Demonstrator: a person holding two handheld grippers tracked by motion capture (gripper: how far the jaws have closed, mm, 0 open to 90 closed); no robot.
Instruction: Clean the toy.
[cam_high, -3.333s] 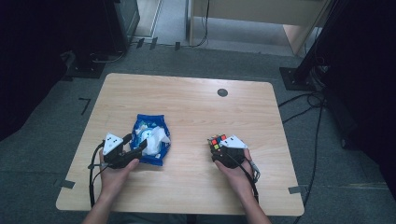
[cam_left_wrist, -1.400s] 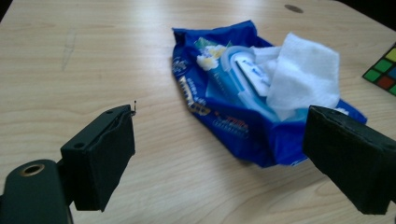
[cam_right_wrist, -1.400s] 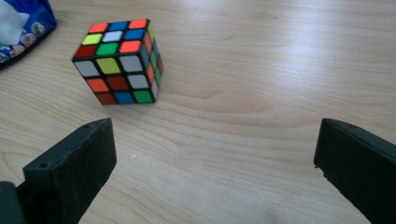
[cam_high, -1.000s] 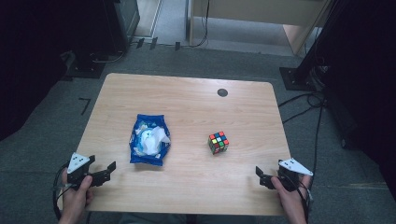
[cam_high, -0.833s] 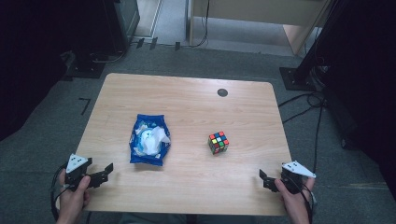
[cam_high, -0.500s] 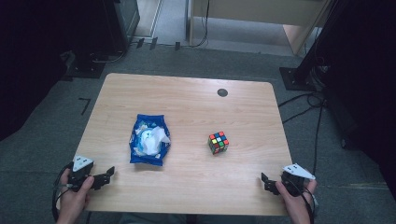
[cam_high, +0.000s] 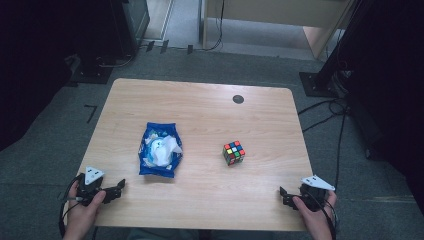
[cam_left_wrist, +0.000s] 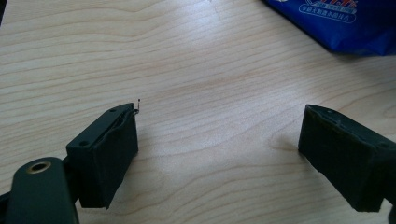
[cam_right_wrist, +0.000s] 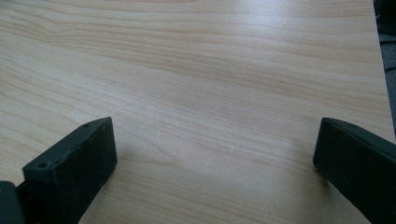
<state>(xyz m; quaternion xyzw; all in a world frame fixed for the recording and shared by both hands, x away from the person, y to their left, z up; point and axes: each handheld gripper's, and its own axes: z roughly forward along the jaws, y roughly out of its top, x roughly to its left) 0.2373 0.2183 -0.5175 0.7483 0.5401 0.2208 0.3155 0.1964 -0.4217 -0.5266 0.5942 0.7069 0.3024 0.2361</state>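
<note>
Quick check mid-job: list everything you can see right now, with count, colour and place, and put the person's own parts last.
Table: one, light wood, centre of the high view.
Snack bag: one, blue with white, left of table centre.
Puzzle cube: one, multicoloured, right of centre, apart from the bag.
Round disc: one, dark, far right part of the tabletop.
Left claw: one, black, near left table edge, jaws open, holding nothing.
Right claw: one, black, near right edge, open, holding nothing.

Dim surroundings, soft shadows, slight blur
</note>
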